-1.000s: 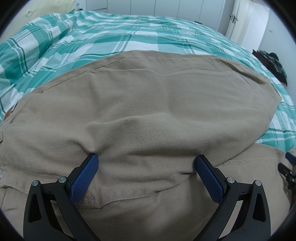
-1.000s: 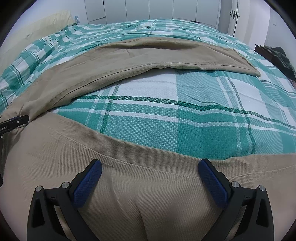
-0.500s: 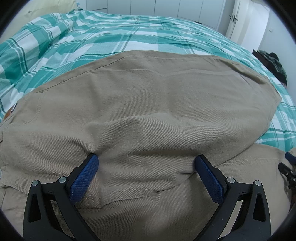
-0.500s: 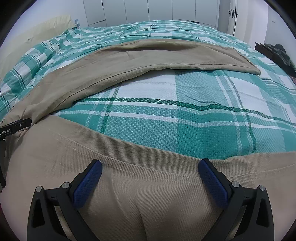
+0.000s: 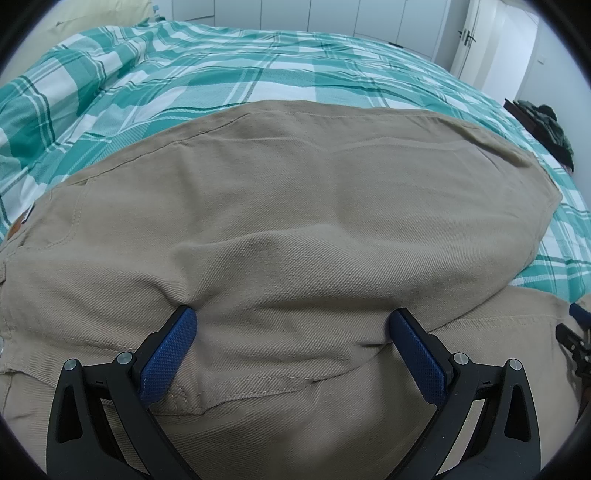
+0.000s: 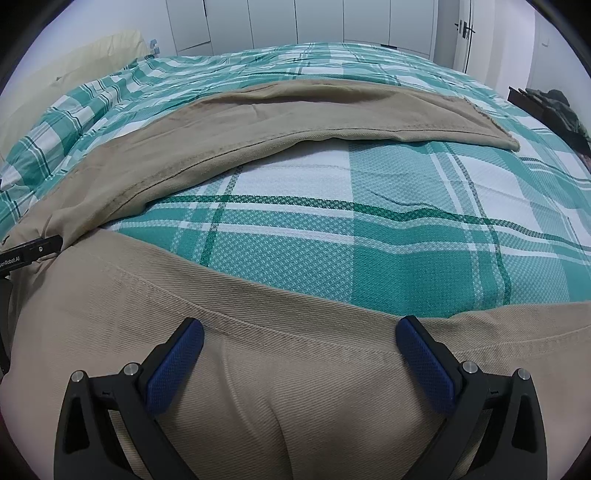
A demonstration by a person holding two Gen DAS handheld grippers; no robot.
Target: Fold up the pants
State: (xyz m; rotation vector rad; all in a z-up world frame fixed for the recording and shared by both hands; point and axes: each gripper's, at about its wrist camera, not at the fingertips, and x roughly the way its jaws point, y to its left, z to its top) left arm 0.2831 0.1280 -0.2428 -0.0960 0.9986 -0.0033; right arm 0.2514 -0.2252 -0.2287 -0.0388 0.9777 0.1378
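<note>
Beige pants [image 5: 295,206] lie spread on a green and white checked bedspread [image 5: 229,70]. My left gripper [image 5: 291,332] is open, its blue pads wide apart over a raised fold near the waist and seat. My right gripper [image 6: 299,343] is open over the near leg [image 6: 258,369], just behind its seamed edge. The far leg [image 6: 295,114] stretches across the bed to its hem at the right. Part of the left gripper [image 6: 26,254] shows at the left edge of the right wrist view.
The bedspread [image 6: 369,229] shows bare between the two legs. A cream pillow [image 6: 74,62] lies at the far left. White wardrobe doors [image 6: 332,22] stand behind the bed. A dark pile of clothes [image 6: 557,107] sits at the right edge.
The right gripper has tilted or risen slightly, so more of the bed and far leg shows. The left gripper has not visibly moved. Both stay open.
</note>
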